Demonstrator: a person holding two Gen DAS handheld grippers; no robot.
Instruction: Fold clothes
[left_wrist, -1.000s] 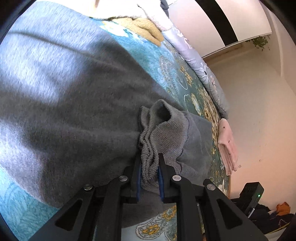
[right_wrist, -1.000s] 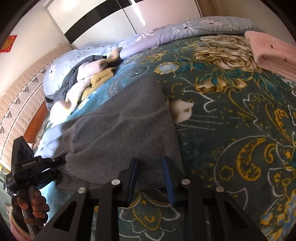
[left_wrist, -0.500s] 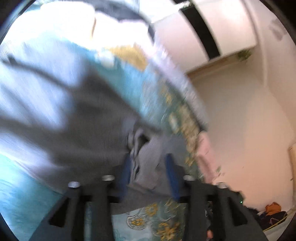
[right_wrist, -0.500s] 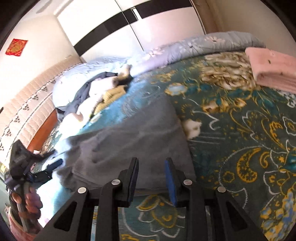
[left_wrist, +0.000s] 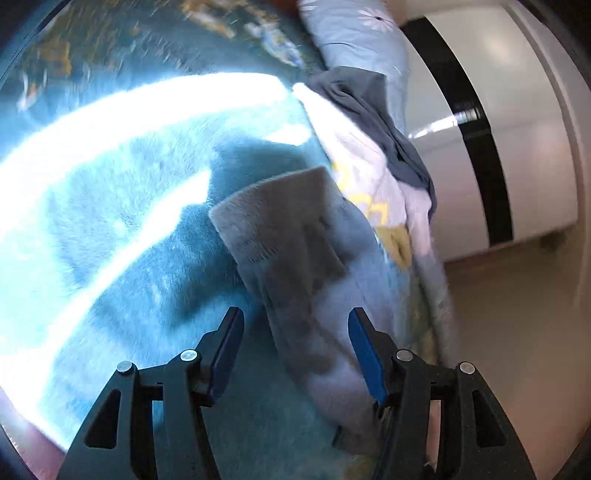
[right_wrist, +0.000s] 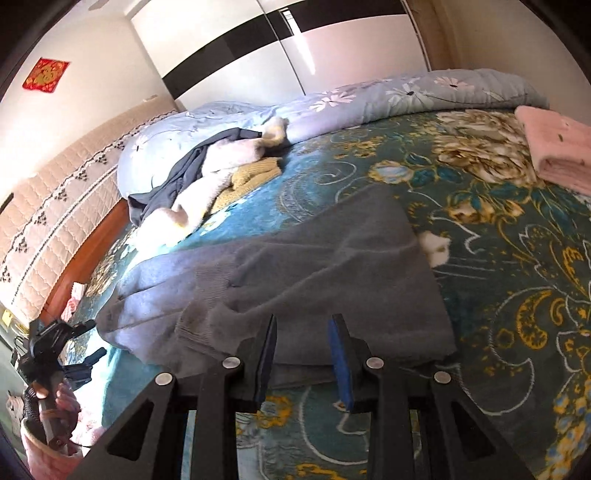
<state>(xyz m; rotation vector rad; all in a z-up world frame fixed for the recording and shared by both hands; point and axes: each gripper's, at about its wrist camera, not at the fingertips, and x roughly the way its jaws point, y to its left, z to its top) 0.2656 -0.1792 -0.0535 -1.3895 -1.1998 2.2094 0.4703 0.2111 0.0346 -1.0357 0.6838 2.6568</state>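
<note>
While left gripper (right_wrist: 79, 345) sits far left, jaws apart and empty, grey sweater (right_wrist: 314, 273) lies mid-bed with sleeve (left_wrist: 291, 236) folded in. Right gripper (right_wrist: 303, 350) hovers over near hem, parted, holding nothing. Next, probably: pinch hem, fold away.

We are seeing the bedspread (left_wrist: 110, 206) washing out under glare and motion blur in the left wrist view, its pattern unreadable. The picture's edge is cutting off the pink folded cloth (right_wrist: 557, 147), and the grey sweater (right_wrist: 332, 266) is hiding its near hem behind the right gripper's fingers (right_wrist: 338, 347).
</note>
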